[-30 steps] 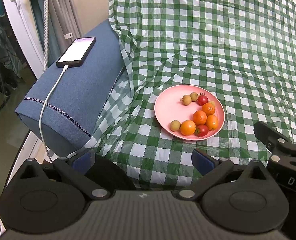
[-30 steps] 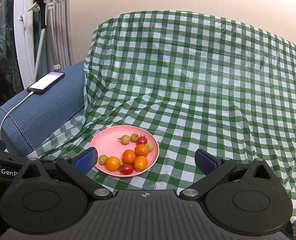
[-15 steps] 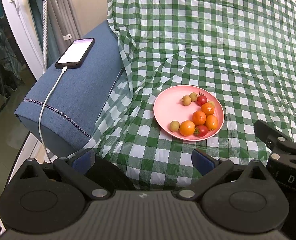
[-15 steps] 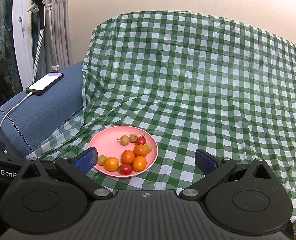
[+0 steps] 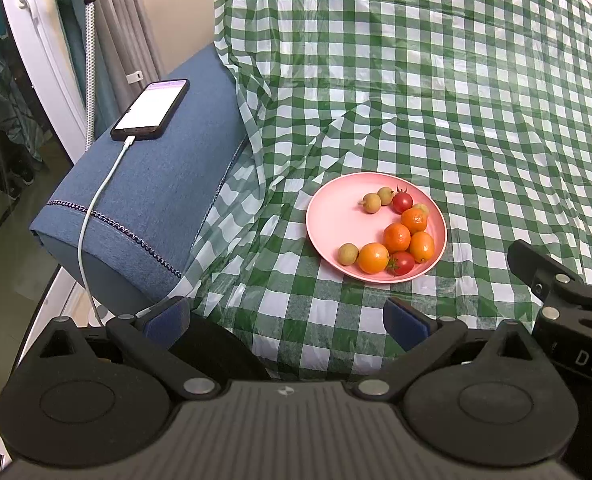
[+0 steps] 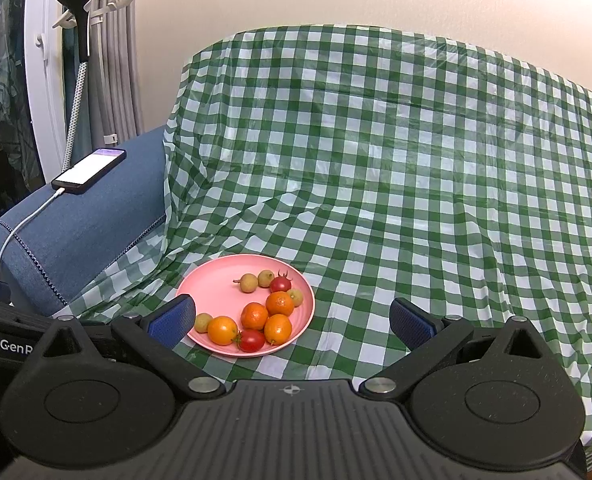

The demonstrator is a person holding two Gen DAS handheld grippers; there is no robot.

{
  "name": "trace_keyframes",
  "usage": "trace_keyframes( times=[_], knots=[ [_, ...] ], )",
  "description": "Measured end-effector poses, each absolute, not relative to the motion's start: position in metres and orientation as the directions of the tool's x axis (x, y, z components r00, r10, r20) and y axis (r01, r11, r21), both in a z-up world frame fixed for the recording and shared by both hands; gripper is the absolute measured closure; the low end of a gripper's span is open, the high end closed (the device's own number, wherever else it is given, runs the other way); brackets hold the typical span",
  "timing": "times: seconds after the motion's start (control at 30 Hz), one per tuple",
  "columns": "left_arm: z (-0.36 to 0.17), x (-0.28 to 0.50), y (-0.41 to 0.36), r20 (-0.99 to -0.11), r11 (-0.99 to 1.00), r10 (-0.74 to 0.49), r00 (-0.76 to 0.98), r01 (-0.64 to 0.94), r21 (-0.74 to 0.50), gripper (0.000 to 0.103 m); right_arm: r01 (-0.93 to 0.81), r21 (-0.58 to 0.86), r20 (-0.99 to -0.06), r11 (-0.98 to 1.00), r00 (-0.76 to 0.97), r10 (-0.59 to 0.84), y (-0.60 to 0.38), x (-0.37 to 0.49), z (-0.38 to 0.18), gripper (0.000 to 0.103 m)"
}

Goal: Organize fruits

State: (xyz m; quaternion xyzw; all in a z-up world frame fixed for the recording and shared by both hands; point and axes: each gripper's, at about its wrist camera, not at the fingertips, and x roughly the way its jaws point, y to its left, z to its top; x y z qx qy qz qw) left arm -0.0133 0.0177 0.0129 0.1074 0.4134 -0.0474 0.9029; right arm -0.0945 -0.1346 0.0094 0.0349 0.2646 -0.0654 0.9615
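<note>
Fruits (image 6: 256,312): I judged them light, soft, rolling; grip across middles.
Hand-held grippers (image 5: 286,318) (image 6: 292,322): both spread, empty.

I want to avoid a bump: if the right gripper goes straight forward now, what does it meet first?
Probably the pink plate with fruit, which lies between the open right gripper fingers' line; depth is unclear.

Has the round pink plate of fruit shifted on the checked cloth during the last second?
No. The round pink plate sits by the same cloth fold; only the cameras drifted slightly.
</note>
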Motion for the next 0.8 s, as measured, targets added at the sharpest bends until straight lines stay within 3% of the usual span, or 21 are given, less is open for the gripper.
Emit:
trace_keyframes(
  times=[0.8],
  knots=[
    [0.013,-0.0136,0.0155,-0.758,0.973,0.006,0.653,0.172,0.156,0.0,0.143,0.033,-0.513,0.989,0.852,-0.106,-0.135,-0.0955,0.0089,0.001]
  ],
)
